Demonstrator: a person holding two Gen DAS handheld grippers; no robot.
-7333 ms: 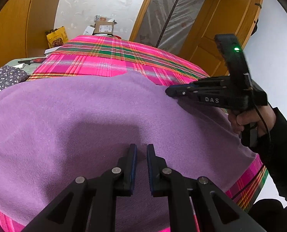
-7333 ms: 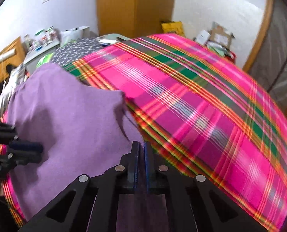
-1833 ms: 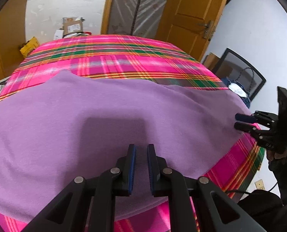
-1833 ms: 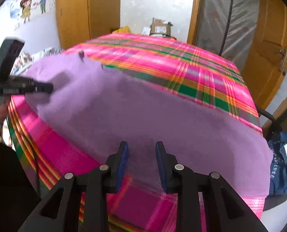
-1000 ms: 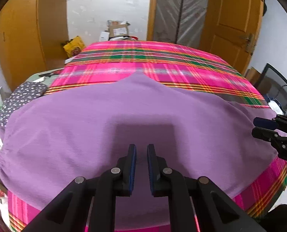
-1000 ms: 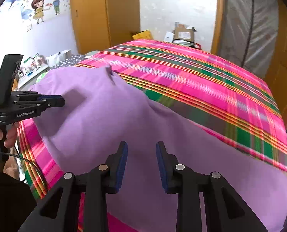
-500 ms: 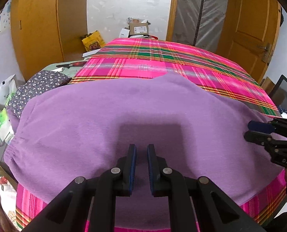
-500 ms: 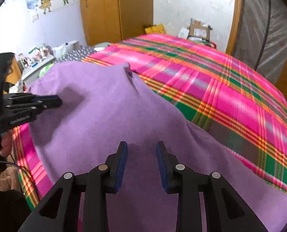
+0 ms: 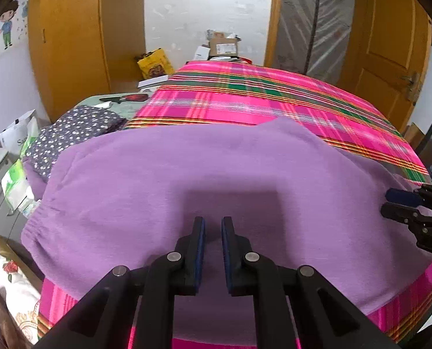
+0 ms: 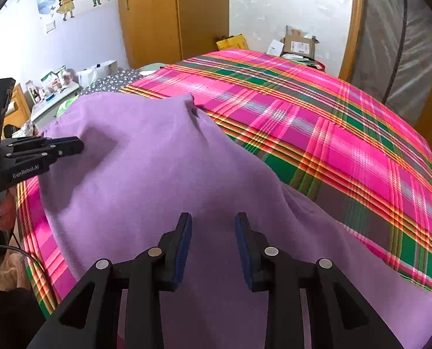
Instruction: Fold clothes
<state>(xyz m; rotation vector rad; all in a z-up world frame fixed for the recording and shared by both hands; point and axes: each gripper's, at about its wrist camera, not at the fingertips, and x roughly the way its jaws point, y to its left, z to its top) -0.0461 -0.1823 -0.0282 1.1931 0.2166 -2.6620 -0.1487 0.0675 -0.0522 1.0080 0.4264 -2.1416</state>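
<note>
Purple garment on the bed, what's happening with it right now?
A person holding a gripper in each hand is working over the purple garment, which lies spread on the pink plaid bedspread. The left gripper hovers over the cloth near its near edge, jaws slightly apart with nothing between them. The right gripper is over the other end, jaws wider and also empty. No fold is visible yet.

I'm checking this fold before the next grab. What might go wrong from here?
The purple garment hangs over the near edge of the plaid bedspread, so a one-sided pull may drag it off. The left gripper has only a narrow gap and may pinch too little cloth. The right gripper sits mid-panel, not at an edge, so the fold may bunch.
</note>
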